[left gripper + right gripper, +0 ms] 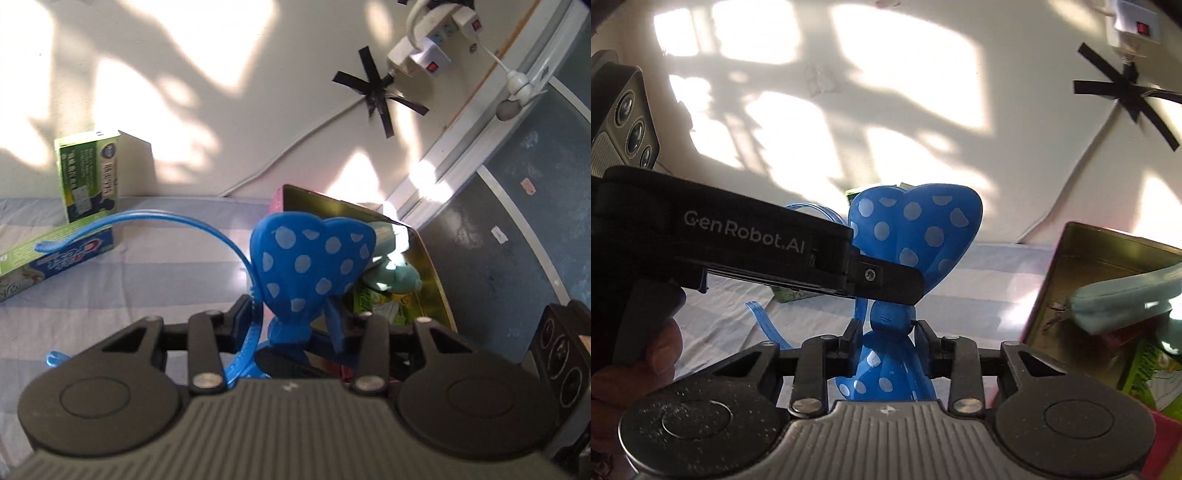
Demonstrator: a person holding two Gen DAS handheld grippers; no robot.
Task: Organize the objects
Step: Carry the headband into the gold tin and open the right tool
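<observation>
A blue headband with a polka-dot bow (310, 258) is held up above the striped bedsheet (110, 288). My left gripper (291, 317) is shut on the headband, its band (166, 218) arching to the left. In the right wrist view the bow (916, 229) stands upright and my right gripper (888, 332) is closed on its knot. The left gripper's finger (886, 280) crosses in front of the bow from the left. An open box (417, 266) holding a teal plush (399, 277) and green packets stands just behind; it also shows in the right wrist view (1071, 266).
A green carton (92, 173) stands against the wall at left. A toothpaste box (55, 258) lies on the sheet before it. A power strip (432, 40) and taped cable (376, 92) hang on the wall. A dark glass door (498, 240) is at right.
</observation>
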